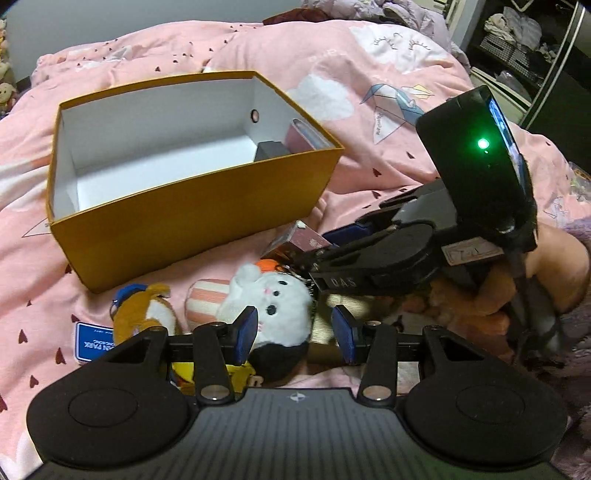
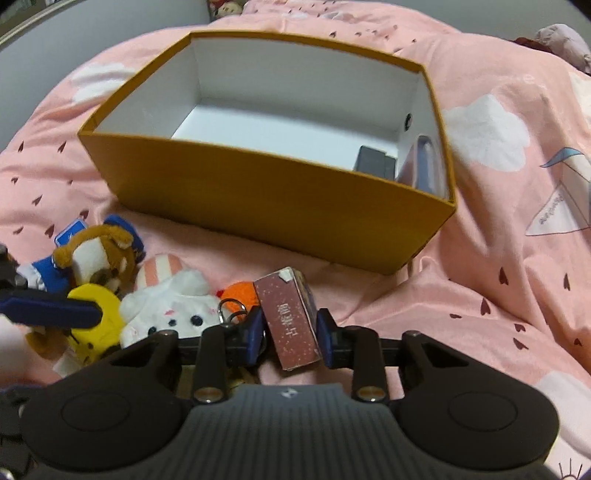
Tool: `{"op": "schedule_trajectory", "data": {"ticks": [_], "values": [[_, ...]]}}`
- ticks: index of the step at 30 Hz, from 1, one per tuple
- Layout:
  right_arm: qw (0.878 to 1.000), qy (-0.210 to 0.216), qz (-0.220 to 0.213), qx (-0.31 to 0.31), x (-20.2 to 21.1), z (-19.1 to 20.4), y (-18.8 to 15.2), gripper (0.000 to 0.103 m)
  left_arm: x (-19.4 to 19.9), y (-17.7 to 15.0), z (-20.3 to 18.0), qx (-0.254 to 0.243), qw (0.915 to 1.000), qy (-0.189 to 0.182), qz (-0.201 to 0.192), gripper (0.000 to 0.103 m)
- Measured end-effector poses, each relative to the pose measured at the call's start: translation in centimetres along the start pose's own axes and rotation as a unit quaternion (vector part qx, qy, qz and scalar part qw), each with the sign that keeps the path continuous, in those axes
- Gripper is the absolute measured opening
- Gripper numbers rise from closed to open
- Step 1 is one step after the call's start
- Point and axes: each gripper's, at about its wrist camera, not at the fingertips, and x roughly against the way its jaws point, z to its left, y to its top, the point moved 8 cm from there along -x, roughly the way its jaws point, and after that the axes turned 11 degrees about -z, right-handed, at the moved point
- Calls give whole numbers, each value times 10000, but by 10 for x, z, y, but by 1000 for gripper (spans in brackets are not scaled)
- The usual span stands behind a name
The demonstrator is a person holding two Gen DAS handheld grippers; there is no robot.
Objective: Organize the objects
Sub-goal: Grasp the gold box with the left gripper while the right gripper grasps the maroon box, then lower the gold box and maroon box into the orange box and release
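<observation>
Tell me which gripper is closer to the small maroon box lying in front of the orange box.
Right. The right gripper has the small maroon box between its fingers, apparently touching. The left gripper sits to the side, straddling the white plush toy.

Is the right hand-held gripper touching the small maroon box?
Touching. In the right wrist view, the small maroon box stands between the right hand-held gripper; both blue pads sit against its sides with no gap showing.

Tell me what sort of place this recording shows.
Most likely a bedroom: the work surface is a bed with a pink printed duvet, open shelves of piled clothes stand behind it, and plush toys lie beside a yellow box.
</observation>
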Motion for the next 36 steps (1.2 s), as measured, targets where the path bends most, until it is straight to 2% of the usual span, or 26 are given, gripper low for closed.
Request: {"op": "schedule_trajectory", "data": {"ticks": [3, 8, 10, 13, 15, 20, 24, 32, 36], "values": [[9999, -98, -113, -54, 7, -8, 1, 25, 1, 0, -7, -91, 9999, -135, -28, 60], [9990, -82, -262, -365, 27, -24, 5, 24, -3, -5, -26, -420, 9984, -371, 78, 64], [9984, -97, -354, -430, 35, -28, 7, 24, -8, -8, -32, -594, 9976, -330, 133, 64], [9974, -114, -460, -546, 46, -33, 8, 24, -15, -12, -34, -876, 9959, -70, 195, 64], [9971, -95, -456, -606, 48, -35, 6, 24, -20, -16, -37, -1004, 9945, -55, 296, 64], [9964, -92, -395, -746, 45, -39, 0, 24, -27, -20, -50, -1362, 9899, -73, 392, 51], [9963, -59, -327, -792, 39, -39, -4, 25, -40, -23, -50, -1168, 9914, -110, 586, 53], [9918, -19, -151, -1272, 24, -50, -12, 24, -52, -23, -37, -313, 9973, -487, 456, 52], [9894, -14, -184, -1440, 21, -51, -11, 24, -54, -19, -36, -184, 9978, -498, 401, 52]]}}
